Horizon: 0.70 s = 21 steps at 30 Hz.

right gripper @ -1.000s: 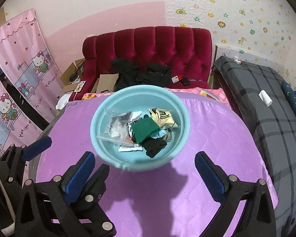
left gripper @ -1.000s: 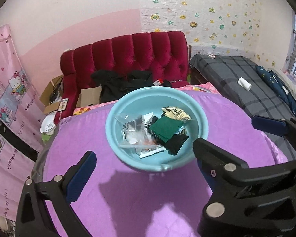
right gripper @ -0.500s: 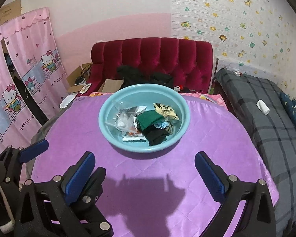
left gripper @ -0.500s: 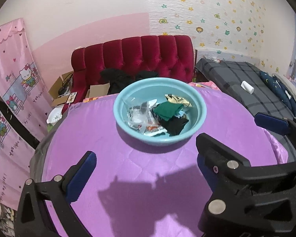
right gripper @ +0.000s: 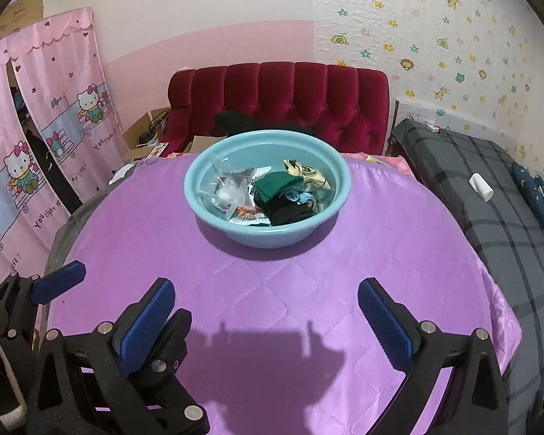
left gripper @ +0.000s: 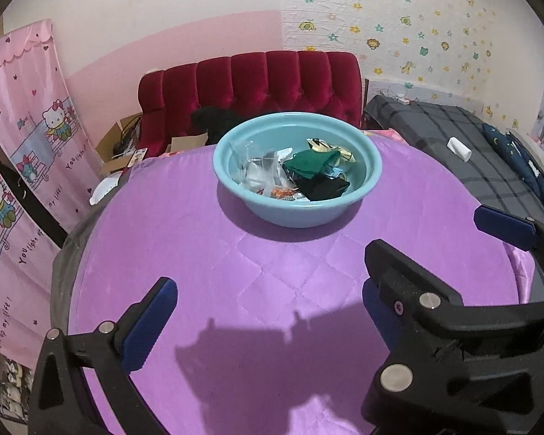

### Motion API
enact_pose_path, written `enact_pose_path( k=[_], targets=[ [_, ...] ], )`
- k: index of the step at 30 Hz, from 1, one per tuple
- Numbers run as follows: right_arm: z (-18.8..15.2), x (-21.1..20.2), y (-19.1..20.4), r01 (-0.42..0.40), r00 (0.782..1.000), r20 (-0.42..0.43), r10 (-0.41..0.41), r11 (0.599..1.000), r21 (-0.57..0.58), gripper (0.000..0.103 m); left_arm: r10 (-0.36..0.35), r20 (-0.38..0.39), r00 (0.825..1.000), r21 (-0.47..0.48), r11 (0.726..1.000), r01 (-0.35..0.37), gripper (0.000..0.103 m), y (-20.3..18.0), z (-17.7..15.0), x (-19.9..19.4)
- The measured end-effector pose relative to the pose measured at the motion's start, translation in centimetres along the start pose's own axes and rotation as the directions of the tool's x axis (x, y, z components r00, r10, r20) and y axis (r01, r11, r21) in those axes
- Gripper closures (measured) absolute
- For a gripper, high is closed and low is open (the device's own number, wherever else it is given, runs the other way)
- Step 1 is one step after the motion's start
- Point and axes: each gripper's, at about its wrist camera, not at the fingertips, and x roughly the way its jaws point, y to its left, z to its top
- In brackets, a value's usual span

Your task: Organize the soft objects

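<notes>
The left gripper (left gripper: 268, 301) is spread wide with nothing between its 2 blue pads, held above the near part of the purple quilted table cover (left gripper: 206, 246). The light blue basin (right gripper: 235, 233) sits at the far middle of the cover and holds the soft objects: clear plastic bags (right gripper: 232, 188) on the left, a green cloth (right gripper: 277, 185) at centre, a black cloth (right gripper: 290, 214) just in front of it. The right gripper (right gripper: 268, 311) is equally wide and empty. The basin lies straight ahead of both grippers, well apart from their tips; it appears centred for the right gripper and slightly right of centre for the left.
</notes>
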Motion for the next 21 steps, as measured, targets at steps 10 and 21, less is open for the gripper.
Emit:
enact_pose_path(
  k=[10, 21],
  targets=[
    [-0.3, -0.6, 0.2, 0.006, 1.0, 0.008, -0.006, 1.0, 0.001, 0.0, -0.002, 0.005, 1.0, 0.0, 1.0, 0.002, 0.0, 0.0, -0.3, -0.4],
    [-0.6, -1.2, 0.2, 0.015, 1.0, 0.016, -0.015, 1.0, 0.006, 0.0, -0.006, 0.008, 1.0, 0.0, 1.0, 0.006, 0.0, -0.1, -0.5, -0.6]
  ],
)
